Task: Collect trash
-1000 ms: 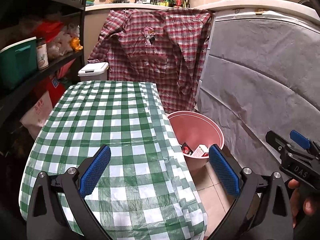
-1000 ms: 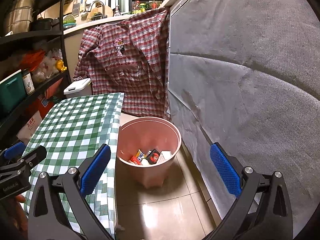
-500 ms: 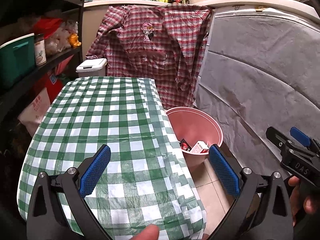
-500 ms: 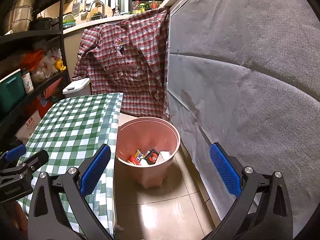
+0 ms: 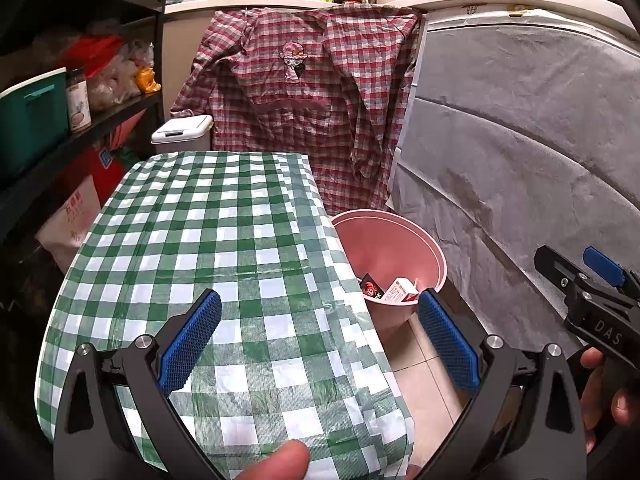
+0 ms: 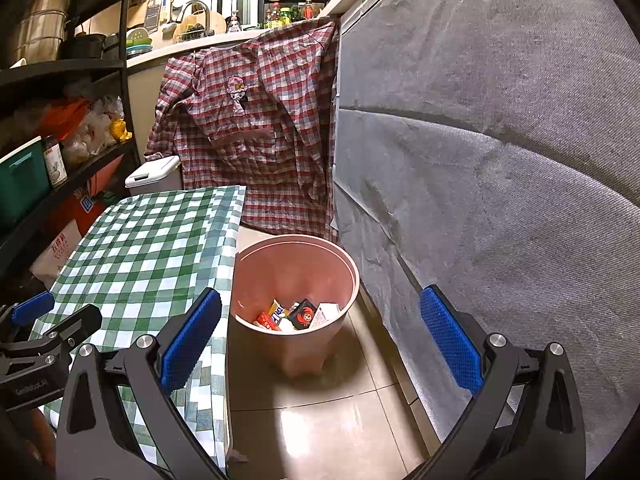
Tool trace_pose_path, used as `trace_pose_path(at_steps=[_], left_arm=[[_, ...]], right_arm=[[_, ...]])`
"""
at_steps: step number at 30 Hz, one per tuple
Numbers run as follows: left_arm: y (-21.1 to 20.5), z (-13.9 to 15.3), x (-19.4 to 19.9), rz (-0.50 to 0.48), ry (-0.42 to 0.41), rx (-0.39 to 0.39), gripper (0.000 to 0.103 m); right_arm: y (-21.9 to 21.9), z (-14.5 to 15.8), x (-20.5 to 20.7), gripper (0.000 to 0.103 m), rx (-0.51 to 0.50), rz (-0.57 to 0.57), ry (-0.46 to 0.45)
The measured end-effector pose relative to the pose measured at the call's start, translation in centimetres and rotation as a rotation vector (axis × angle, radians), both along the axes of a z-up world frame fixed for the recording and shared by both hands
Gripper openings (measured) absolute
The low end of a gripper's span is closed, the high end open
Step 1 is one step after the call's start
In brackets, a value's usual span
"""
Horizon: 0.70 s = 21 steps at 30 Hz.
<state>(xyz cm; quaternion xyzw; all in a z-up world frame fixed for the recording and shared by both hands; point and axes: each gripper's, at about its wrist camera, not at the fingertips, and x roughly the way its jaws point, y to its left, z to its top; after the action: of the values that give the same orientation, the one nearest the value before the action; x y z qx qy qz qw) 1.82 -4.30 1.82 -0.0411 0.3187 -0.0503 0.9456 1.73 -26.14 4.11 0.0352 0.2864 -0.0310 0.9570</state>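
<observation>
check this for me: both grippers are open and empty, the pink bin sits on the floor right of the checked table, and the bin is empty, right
Not quite: the pink bin is not empty. The right wrist view shows several small packets and cartons at its bottom. The rest holds: both the left gripper and right gripper are open and empty, beside the checked table.

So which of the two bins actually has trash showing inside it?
The pink bin on the floor beside the checked table: open-topped, wrappers and a small carton visible inside. The white bin behind the table has its lid shut.

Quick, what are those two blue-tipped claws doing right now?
Left gripper: open, holding nothing.
Right gripper: open, holding nothing.
</observation>
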Motion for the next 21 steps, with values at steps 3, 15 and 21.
trace_pose_path(at_steps=[3,15,21], left_arm=[[0.04,0.01,-0.02,0.000,-0.001,0.000,0.095],[-0.11,0.26,-0.11,-0.001,-0.009,0.013,0.095],[-0.23,0.26,-0.10,-0.001,-0.009,0.015,0.095]], right_arm=[[-0.06,0.00,0.05,0.098,0.000,0.001,0.000],[-0.02,0.00,0.01,0.098,-0.002,0.002,0.000],[0.01,0.00,-0.01,0.098,-0.002,0.001,-0.001]])
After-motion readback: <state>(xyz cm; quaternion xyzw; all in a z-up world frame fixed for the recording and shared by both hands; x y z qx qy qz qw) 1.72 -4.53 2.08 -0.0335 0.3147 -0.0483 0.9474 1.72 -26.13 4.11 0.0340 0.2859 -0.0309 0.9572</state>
